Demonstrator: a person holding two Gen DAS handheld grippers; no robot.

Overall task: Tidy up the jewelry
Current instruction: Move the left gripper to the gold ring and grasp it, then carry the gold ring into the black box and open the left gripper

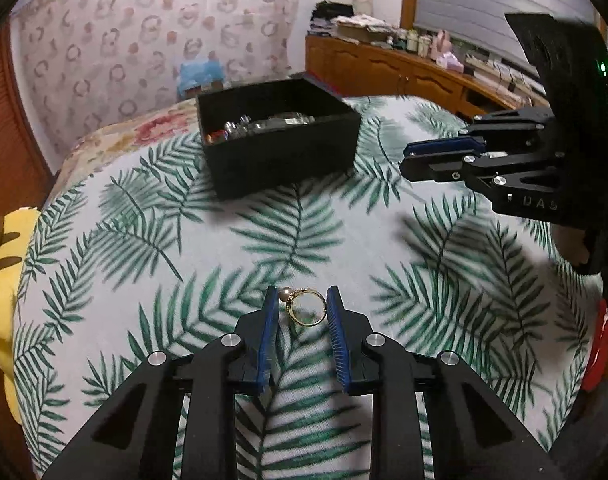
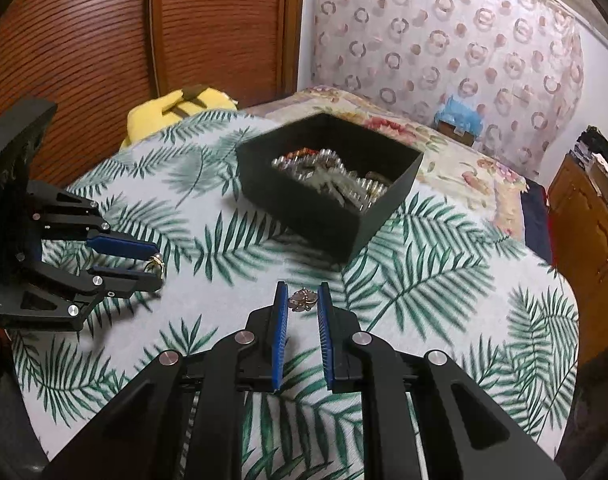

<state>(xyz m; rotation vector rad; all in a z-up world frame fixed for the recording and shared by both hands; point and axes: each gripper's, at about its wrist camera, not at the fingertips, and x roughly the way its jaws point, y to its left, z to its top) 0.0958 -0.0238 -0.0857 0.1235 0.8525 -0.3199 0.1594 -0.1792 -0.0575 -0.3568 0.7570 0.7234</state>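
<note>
Gold pearl ring point(image 1: 306, 306) was pinched between the left claw point(image 1: 302, 307) pads, held above the leaf-print bedspread point(image 1: 443, 300). Right claw point(image 2: 302, 300) was clenched on a small ornate piece point(image 2: 302, 300), possibly a brooch; detail blurred. Black box point(image 2: 327, 196) of mixed jewelry point(image 2: 331, 178) sat on the bed beyond both claws.

bedroom: bed point(image 2: 463, 168), wardrobe point(image 2: 84, 40).

Your feeds are evenly lit, soft indoor light, slightly dim. Heavy fisheye bend with black vignette corners. Leaf-print cloth point(image 1: 144, 280) smears with motion blur; black box point(image 2: 327, 184) edges look soft. Faint shadows, no glare.
</note>
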